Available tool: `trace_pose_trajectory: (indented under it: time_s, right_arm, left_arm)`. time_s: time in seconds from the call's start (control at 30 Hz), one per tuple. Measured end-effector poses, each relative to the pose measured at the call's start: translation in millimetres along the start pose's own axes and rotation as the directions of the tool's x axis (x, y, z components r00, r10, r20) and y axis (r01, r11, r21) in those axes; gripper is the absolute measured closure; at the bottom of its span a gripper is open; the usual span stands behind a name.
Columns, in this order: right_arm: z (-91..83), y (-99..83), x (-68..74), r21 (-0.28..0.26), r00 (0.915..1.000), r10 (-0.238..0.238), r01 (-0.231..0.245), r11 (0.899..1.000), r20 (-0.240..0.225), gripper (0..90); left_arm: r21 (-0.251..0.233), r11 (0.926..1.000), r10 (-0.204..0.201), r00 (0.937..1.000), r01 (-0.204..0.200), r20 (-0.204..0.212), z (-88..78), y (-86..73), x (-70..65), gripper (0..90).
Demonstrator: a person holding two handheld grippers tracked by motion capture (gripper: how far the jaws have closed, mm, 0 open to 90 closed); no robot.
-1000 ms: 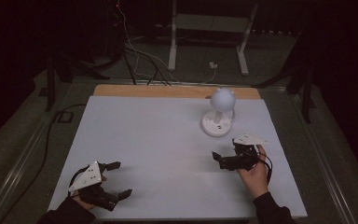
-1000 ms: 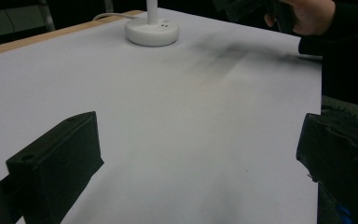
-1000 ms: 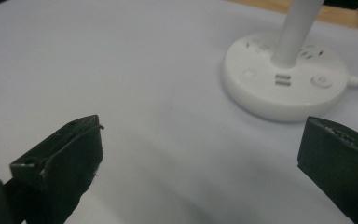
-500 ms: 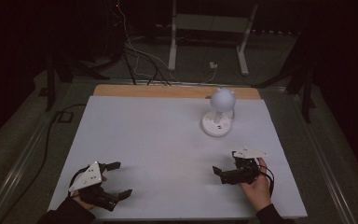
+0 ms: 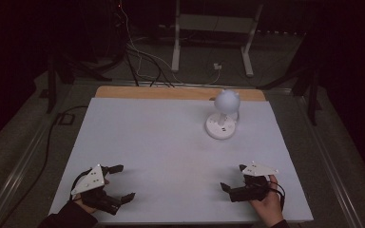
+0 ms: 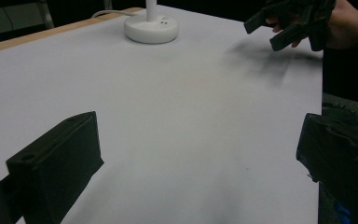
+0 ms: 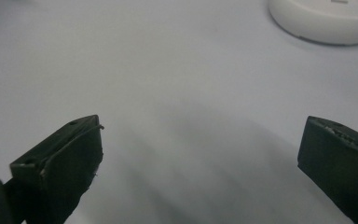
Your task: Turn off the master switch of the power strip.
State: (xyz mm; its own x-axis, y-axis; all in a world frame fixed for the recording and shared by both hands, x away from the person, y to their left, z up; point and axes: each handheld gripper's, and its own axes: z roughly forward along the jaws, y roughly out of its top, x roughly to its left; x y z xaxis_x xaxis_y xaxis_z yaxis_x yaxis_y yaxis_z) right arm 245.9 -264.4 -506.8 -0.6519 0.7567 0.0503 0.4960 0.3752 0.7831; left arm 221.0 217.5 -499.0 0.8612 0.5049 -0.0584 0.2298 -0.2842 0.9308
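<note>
A small white desk lamp (image 5: 223, 116) with a round head and a disc base stands on the white table (image 5: 161, 137), right of centre toward the back. Its base also appears in the left gripper view (image 6: 151, 30) and the right gripper view (image 7: 324, 18). My left gripper (image 5: 123, 181) rests near the front left corner, open, nothing between its jaws (image 6: 196, 154). My right gripper (image 5: 233, 176) lies near the front right, open and empty (image 7: 200, 149), well short of the lamp. The left gripper view also catches the right gripper (image 6: 284, 21) and the hand holding it.
A wooden strip (image 5: 180, 92) runs along the table's far edge. Beyond it, cables (image 5: 138, 61) and a white stand (image 5: 214, 33) sit on the dark floor. A black cable (image 5: 52, 137) trails down the left side.
My right gripper has pulled back from the lamp toward the table's front edge, staying open. The left gripper has not moved.
</note>
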Motion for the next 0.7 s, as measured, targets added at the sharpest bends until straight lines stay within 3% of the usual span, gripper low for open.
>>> trace_pose_trajectory:
  time_s: [0.23,0.7]
  right_arm:
    - [3.5,0.0,-6.0,0.023,0.9999,-0.008,0.008,1.0,-0.006,0.0]
    - [4.4,2.3,-6.4,0.01,0.9996,-0.022,0.023,1.0,-0.019,0.0]
  left_arm:
    - [0.002,1.0,0.003,1.0,-0.003,0.005,0.6,0.1,-0.1,0.4]
    - [0.001,1.0,-0.001,1.0,0.001,0.004,1.1,0.1,0.2,0.4]
